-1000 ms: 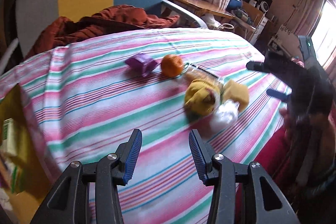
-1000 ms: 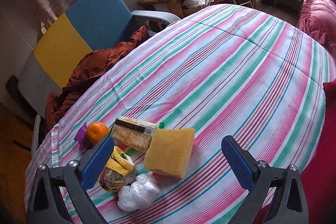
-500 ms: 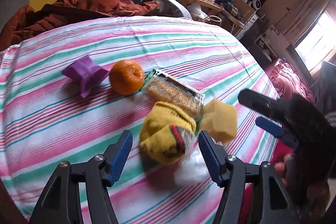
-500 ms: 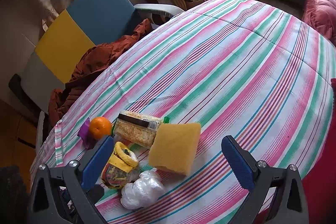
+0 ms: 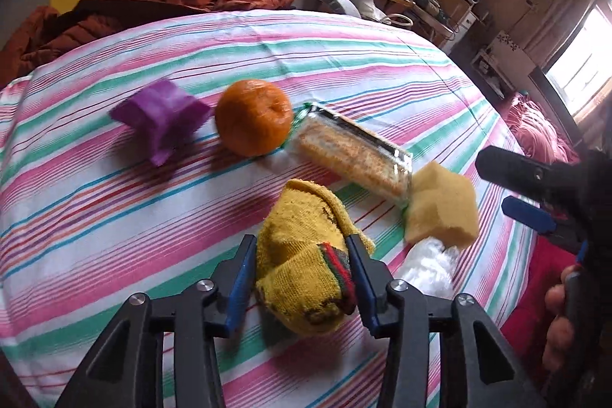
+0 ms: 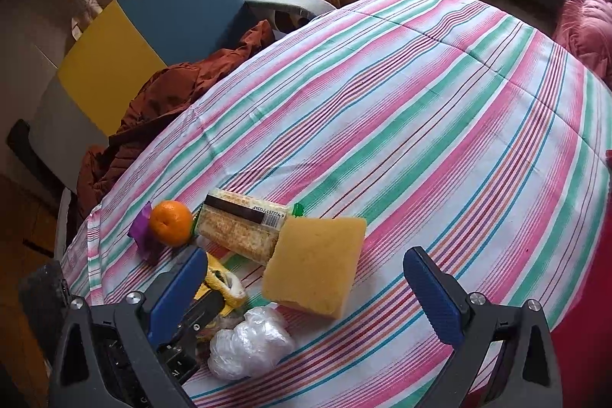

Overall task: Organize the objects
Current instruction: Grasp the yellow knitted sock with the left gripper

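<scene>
Yellow sock bundle (image 5: 306,278), rolled, with a red-green band, lies near the front edge of the striped bedspread (image 5: 114,217). Left to right in the left wrist view: purple packet (image 5: 160,117) far left, orange (image 5: 252,117), clear cracker pack (image 5: 352,155), yellow sponge (image 5: 443,209), crumpled plastic bag (image 5: 428,262) near the sponge. The left gripper (image 5: 302,278) brackets the sock; its jaws have just been closing, about a third open, blue pads touching both flanks. The right gripper (image 6: 306,293) hangs over the sponge, jaws wide apart, holding nothing.

Risks: the soft roll may squash and slip out on lifting, or unroll if only the outer layer is caught. The bedspread could get pinched underneath. The plastic bag lies close enough to snag.
</scene>
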`<state>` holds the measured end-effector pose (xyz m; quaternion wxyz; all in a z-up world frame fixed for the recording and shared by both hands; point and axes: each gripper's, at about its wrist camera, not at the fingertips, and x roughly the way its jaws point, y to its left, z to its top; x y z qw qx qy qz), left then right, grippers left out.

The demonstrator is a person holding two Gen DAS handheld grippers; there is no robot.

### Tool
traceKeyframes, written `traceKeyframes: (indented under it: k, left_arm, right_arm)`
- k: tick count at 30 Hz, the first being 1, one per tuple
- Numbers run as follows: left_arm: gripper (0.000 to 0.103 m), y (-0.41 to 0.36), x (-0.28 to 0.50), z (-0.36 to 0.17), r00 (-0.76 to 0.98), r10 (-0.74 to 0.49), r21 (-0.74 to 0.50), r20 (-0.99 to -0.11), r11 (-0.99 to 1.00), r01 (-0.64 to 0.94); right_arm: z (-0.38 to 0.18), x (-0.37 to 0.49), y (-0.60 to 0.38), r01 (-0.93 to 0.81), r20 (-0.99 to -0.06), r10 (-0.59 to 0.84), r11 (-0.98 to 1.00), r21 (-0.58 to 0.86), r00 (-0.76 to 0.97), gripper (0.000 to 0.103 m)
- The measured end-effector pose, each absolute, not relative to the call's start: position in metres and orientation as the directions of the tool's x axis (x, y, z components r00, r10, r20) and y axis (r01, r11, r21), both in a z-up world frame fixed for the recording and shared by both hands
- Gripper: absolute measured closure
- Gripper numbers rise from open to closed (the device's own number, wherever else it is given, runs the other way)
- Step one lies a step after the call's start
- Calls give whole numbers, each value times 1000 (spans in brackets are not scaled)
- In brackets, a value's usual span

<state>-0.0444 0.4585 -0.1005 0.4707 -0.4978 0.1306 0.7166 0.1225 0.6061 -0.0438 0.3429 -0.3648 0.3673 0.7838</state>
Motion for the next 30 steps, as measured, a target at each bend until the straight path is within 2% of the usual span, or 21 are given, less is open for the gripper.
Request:
traceKeyframes:
  k: [9,24,26,30]
  left_arm:
    - [54,395,-43,-103,-145,579,-271,-802,-569,-776]
    - [51,391,-31,-109,-191,602,-217,-775,-538,-814]
    - [51,391,-31,-108,-192,602,-216,-775,-539,-814]
    - [51,390,-32,-108,-189,605,-221,-773,-537,-814]
  right_arm:
    - [-53,109,601,-809,-865,260,-537,240,-429,0]
    - [-66,100,602,-820,-908,252,-552,149,-335,0]
    - [-64,102,603,-822,-904,255,-548,156,-342,0]
    - [-55,104,596,-779,-879,197,-572,257,-434,0]
